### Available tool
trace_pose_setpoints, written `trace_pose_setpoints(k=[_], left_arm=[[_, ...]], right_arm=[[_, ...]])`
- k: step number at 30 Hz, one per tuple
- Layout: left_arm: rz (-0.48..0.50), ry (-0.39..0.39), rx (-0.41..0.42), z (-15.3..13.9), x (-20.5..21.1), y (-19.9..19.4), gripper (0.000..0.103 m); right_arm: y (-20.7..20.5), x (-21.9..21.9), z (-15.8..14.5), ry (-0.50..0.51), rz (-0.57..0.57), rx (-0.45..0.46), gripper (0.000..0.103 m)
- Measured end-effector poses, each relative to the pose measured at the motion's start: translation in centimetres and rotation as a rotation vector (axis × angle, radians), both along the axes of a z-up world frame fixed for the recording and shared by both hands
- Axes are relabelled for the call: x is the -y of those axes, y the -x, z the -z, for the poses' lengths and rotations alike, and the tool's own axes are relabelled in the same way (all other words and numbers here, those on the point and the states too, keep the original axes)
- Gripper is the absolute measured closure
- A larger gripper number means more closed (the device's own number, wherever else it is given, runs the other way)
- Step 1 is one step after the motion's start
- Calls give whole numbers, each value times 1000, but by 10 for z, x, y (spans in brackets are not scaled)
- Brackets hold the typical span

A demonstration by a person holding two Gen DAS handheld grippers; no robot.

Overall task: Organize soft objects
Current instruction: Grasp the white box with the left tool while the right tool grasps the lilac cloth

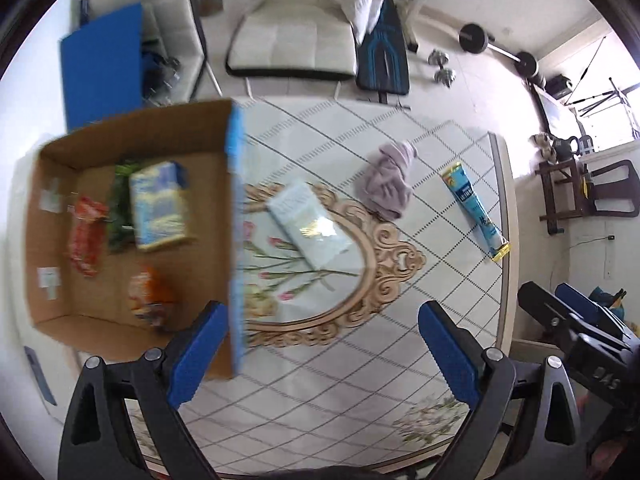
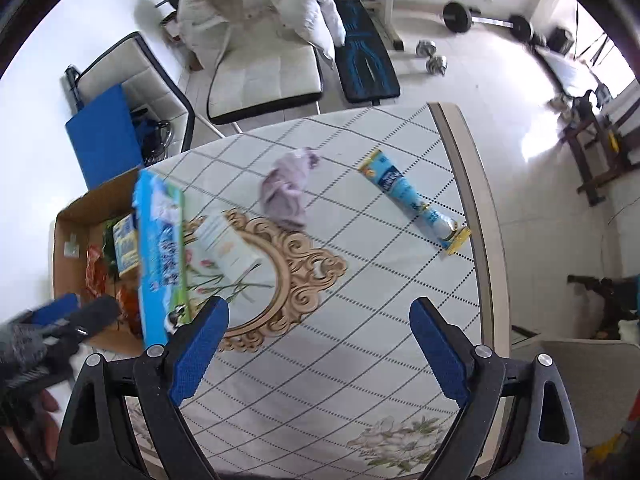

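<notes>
An open cardboard box (image 1: 132, 136) (image 2: 72, 216) sits at the table's left end. Inside lie a blue-yellow pack (image 1: 160, 206) (image 2: 124, 244), a red packet (image 1: 86, 236) (image 2: 96, 276), an orange packet (image 1: 150, 294) and a green one (image 1: 120, 204). On the table rest a pale blue tissue pack (image 1: 310, 224) (image 2: 228, 246), a crumpled lilac cloth (image 1: 388, 180) (image 2: 288, 188) and a long blue tube-shaped packet (image 1: 474, 210) (image 2: 412, 202). My left gripper (image 1: 320, 344) hovers open near the box's right wall. My right gripper (image 2: 318, 344) hangs open over bare tablecloth, holding nothing.
The table (image 2: 464, 184) ends close on the right. Beyond it stand white padded chairs (image 1: 292, 44) (image 2: 264, 80), a white jacket (image 2: 256, 4), a blue panel (image 1: 104, 72), a weight bench (image 2: 364, 64) and dumbbells (image 1: 442, 66) on the floor.
</notes>
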State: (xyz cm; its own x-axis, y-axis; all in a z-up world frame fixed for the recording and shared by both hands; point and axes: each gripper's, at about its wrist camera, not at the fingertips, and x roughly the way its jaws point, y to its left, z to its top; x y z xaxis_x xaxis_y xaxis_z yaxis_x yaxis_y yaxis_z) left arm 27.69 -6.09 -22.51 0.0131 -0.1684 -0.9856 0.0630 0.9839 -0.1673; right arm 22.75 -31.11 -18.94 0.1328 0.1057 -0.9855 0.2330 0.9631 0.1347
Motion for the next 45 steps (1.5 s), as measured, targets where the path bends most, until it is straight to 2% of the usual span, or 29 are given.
trace_pose_setpoints(k=[4,9,14,20,22,24,25,26,27,29,31,37,45], left_arm=[[-75,-63,-77,55,23,-27,6],[-157,-154,-150,110,32,-51,6],[-197,-188,-204,140,35,-59,6],[-236,-210,-254,166,33,-65,6],[-246,-218,-270,174,31,-65,6],[-244,-228,-273,179,29,-64,6],[-235,-241,-268,180,29,-63,6],[-223,-247,-259,183,29,-63,6],[-213,-250,-248,184,30,-62,13],[-206,-232,-232,184,33,-59,21],[-196,-205,-221,182,37,-57,37],[-138,-206,-188,177,56,-49,42],[-56,-183,-116,153,84,-14,44]], right_arm=[[-35,40,34,-104,7,-62,9],[-77,45,68,-118,-61,-107,9],[-118,29,110,-227,-101,-192,9],[-151,5,163,-342,-80,-283,10],[-155,-1,178,-368,-66,-311,15],[-157,-5,195,-404,-41,-347,26],[-157,-7,202,-404,-38,-359,37],[-156,-8,208,-384,-40,-368,54],[-156,-9,211,-366,-45,-374,60],[-150,-5,211,-332,-64,-376,69],[-146,3,209,-298,-81,-376,72],[-125,28,198,-202,-112,-356,74],[-91,36,184,-196,-135,-313,78]])
